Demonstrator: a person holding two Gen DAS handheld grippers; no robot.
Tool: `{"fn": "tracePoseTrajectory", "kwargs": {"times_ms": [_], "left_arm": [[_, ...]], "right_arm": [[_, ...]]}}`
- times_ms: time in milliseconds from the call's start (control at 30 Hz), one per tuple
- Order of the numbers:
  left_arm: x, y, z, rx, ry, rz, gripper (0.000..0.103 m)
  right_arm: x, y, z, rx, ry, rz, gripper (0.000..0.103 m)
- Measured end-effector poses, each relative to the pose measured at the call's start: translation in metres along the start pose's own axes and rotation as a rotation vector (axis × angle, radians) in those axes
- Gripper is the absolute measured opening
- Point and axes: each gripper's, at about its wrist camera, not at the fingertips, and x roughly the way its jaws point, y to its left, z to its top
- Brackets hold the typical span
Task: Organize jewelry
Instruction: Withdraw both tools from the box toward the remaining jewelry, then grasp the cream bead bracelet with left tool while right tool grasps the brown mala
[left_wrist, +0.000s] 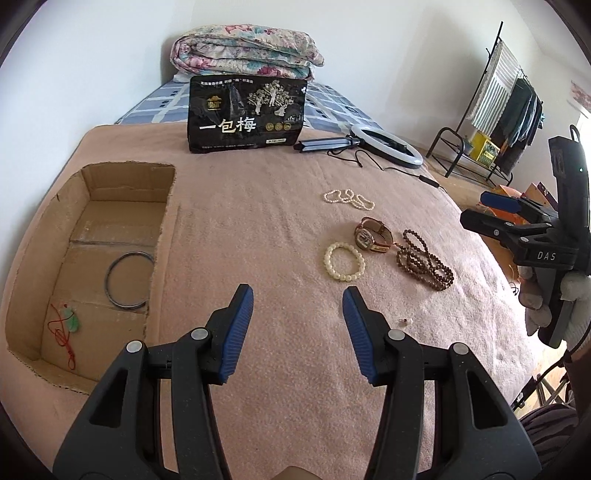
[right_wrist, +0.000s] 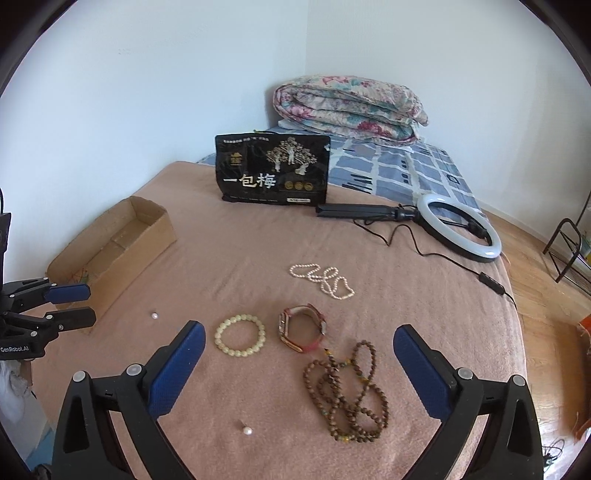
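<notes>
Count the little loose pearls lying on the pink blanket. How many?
2. One loose pearl lies left of the pale bead bracelet, near the cardboard box. The other pearl lies nearer the camera, left of the brown bead necklace. More may be hidden.

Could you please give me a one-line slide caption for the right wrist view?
Open right hand-held gripper over a watch, bracelet and brown beads on a pink blanket.

Bangle (left_wrist: 129, 279) and pendant (left_wrist: 70, 320) in box (left_wrist: 166, 206) at left; bracelet (right_wrist: 240, 335), watch (right_wrist: 302, 328), beads (right_wrist: 349, 398) rightward on blanket (right_wrist: 258, 240).
</notes>
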Motion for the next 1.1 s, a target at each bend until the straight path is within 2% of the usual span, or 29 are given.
{"fn": "tracePoseTrajectory", "kwargs": {"times_ms": [367, 633, 900, 1000, 1100], "left_arm": [[0.048, -0.024, 0.004, 0.011, 0.069, -0.039, 0.051], [0.084, -0.027, 0.011, -0.044, 0.116, -0.071, 0.051], [0.12, -0.029, 0.018, -0.061, 0.151, -0.041, 0.051], [0.132, -0.031, 0.019, -0.038, 0.156, -0.009, 0.051], [0.143, -0.035, 0.02, -0.003, 0.166, 0.024, 0.045]], "right_arm": [[0.008, -0.051, -0.043, 0.042, 0.079, -0.081, 0.103], [0.018, -0.065, -0.066, 0.037, 0.123, -0.058, 0.103], [0.039, -0.06, -0.076, -0.006, 0.153, -0.029, 0.103], [0.048, -0.06, -0.078, -0.007, 0.166, -0.028, 0.103], [0.054, -0.061, -0.08, 0.003, 0.171, -0.021, 0.103]]}}
